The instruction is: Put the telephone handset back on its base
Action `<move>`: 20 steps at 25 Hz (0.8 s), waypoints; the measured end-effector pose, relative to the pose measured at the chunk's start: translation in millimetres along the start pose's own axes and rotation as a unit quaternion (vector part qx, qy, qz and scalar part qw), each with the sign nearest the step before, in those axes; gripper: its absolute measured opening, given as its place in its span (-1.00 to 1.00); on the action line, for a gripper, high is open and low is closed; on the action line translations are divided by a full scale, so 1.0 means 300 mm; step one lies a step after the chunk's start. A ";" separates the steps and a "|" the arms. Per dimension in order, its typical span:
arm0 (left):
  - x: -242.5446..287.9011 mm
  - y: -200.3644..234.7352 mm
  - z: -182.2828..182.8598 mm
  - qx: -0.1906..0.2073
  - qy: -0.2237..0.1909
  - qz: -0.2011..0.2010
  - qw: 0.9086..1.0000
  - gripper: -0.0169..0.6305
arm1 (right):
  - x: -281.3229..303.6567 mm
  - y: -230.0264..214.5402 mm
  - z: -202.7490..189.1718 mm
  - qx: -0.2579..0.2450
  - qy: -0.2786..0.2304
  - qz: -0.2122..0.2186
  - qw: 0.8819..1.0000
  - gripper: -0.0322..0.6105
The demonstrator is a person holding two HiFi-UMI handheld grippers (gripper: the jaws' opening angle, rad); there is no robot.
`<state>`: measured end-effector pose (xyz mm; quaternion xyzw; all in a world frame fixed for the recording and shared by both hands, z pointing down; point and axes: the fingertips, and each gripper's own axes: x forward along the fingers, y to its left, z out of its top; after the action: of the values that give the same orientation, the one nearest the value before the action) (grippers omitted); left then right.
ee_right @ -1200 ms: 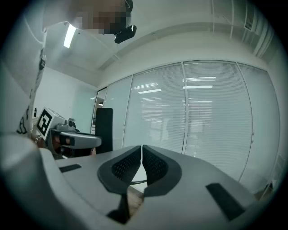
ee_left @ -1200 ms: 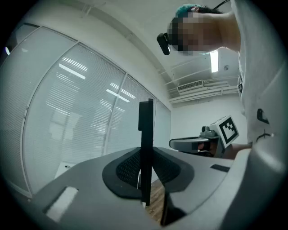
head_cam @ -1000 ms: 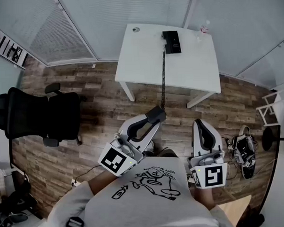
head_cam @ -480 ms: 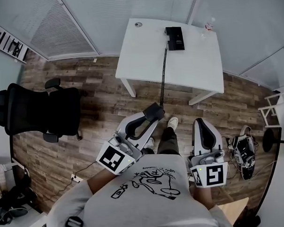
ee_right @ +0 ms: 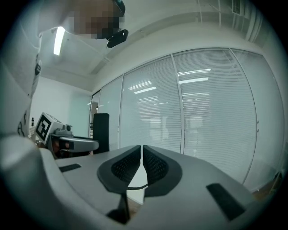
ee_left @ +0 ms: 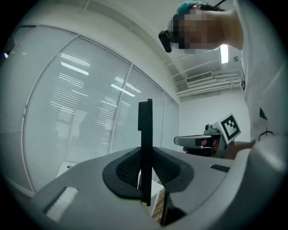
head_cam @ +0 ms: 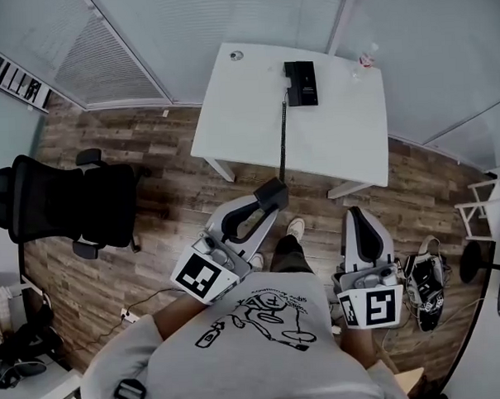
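Handset edge-on in L gripper, mostly hidden.

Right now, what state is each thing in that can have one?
handset: off its base, clamped in the left gripper
base: on the table, no handset on it
cord: stretched from base to handset
left gripper: shut on handset
right gripper: shut, empty

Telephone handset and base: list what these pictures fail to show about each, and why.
Handset: head view, jaws of the left gripper cover most of it; left gripper view shows it only edge-on.
Base: head view, too small to make out its cradle or buttons.
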<state>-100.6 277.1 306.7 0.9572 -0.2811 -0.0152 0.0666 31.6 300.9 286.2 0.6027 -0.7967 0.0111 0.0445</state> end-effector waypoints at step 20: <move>0.614 0.000 0.031 -0.003 0.009 0.006 1.000 -0.74 | 0.156 -0.594 0.008 0.011 -0.009 -0.007 1.000 -0.86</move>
<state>53.9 176.3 299.0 0.9555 -0.2859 -0.0069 0.0717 190.1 207.0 281.5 0.6087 -0.7927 0.0138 0.0308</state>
